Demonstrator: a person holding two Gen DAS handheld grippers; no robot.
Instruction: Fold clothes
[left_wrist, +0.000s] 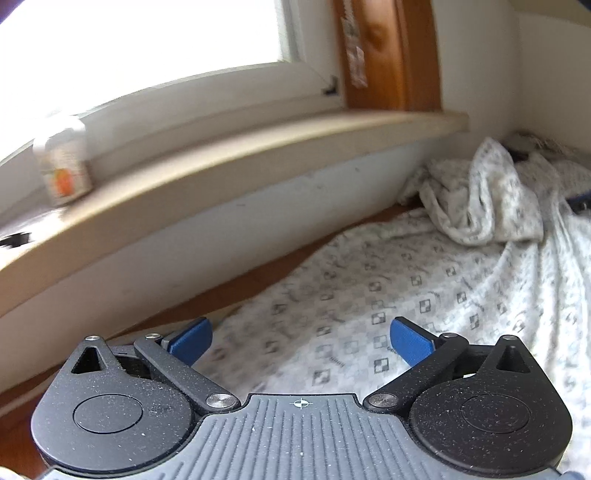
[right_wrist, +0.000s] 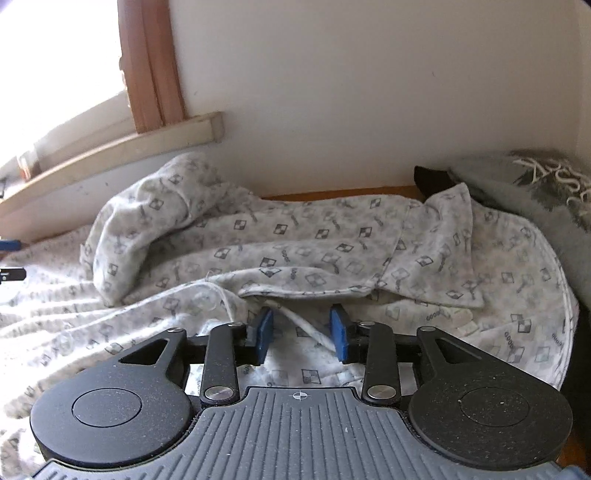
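A white patterned garment (left_wrist: 388, 291) with small grey squares lies spread on a wooden surface, its far part bunched into a heap (left_wrist: 480, 199). My left gripper (left_wrist: 301, 341) hovers open just above its flat near part, blue pads wide apart, nothing between them. In the right wrist view the same garment (right_wrist: 295, 240) lies crumpled, with a folded sleeve at the left and a flap at the right. My right gripper (right_wrist: 302, 332) stands open low over the cloth, and a white drawstring (right_wrist: 310, 328) runs between its blue pads without being pinched.
A long windowsill (left_wrist: 221, 162) with a small jar (left_wrist: 62, 162) runs along the wall at the left. A bare strip of wooden surface (left_wrist: 240, 280) shows beside the garment. A grey fringed blanket (right_wrist: 535, 195) and a dark object (right_wrist: 432, 181) lie at the back right.
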